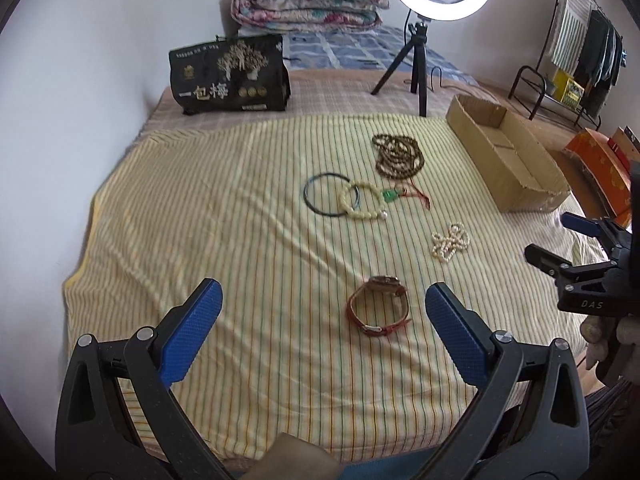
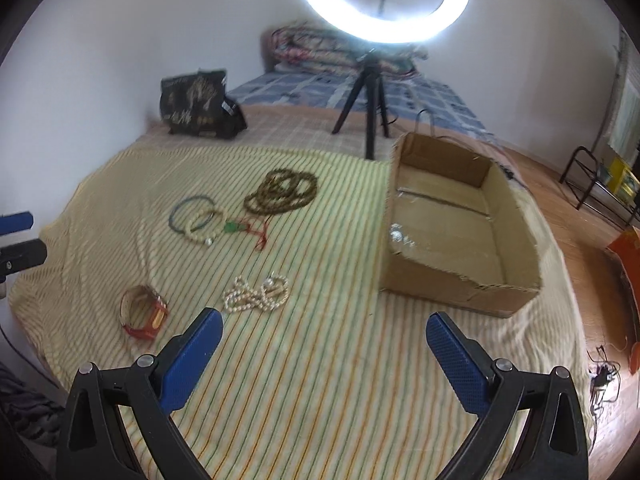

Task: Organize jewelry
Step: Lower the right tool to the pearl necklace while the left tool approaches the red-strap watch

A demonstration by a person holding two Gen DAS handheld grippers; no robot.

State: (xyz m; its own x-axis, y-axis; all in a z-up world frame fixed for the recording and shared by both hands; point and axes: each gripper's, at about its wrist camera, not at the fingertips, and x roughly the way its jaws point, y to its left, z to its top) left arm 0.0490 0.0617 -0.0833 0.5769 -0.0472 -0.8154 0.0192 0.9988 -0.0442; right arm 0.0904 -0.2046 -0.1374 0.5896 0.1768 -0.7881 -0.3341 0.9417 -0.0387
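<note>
Jewelry lies on a yellow striped cloth (image 1: pixel 240 220). A red-strapped watch (image 1: pixel 380 306) lies just ahead of my open, empty left gripper (image 1: pixel 324 304), between its fingers. Farther off lie a white pearl strand (image 1: pixel 450 241), a cream bead bracelet (image 1: pixel 362 202) overlapping a dark bangle (image 1: pixel 320 196), a green pendant on red cord (image 1: pixel 390 196) and brown prayer beads (image 1: pixel 398 156). An open cardboard box (image 2: pixel 460 236) holds a small shiny piece (image 2: pixel 398 236). My right gripper (image 2: pixel 324 328) is open and empty, hovering near the pearl strand (image 2: pixel 258 294) and the box.
A ring light on a black tripod (image 1: pixel 416 64) stands behind the cloth. A black printed bag (image 1: pixel 230 74) stands at the back left. A folded quilt (image 1: pixel 308 2) lies at the head of the bed. An orange box (image 1: pixel 600 160) and a clothes rack (image 1: pixel 576 60) are at the right.
</note>
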